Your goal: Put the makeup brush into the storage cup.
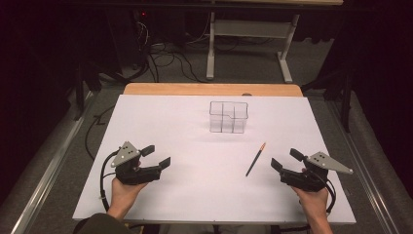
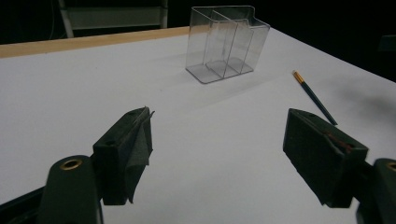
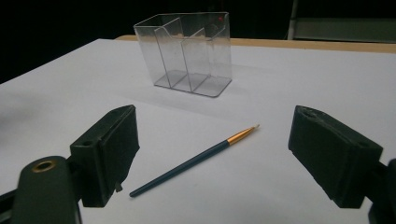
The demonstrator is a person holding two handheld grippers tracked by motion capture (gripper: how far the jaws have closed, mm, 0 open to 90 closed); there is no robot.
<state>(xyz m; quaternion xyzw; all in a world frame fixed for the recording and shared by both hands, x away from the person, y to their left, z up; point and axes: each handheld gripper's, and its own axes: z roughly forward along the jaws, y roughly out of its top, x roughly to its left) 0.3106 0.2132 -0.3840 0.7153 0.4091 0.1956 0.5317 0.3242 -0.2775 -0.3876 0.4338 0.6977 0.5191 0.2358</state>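
A thin dark paintbrush [image 1: 255,159] with a gold ferrule lies on the white table sheet, right of centre, also seen as the paintbrush [image 3: 196,159] and the paintbrush [image 2: 314,97]. A clear plastic organiser [image 1: 228,117] with compartments stands upright toward the back; organiser [image 2: 226,43], organiser [image 3: 188,53]. My left gripper [image 1: 157,156] rests at the front left, open and empty. My right gripper [image 1: 285,159] sits at the front right, open and empty, a short way right of the brush. The brush lies between the right gripper's jaws' line of sight, ahead of them.
The white sheet [image 1: 195,141] covers a wooden table whose far edge [image 1: 209,89] shows. Beyond it are a white metal frame [image 1: 248,44] and cables [image 1: 165,61] on the grey floor. Metal rails run along both sides.
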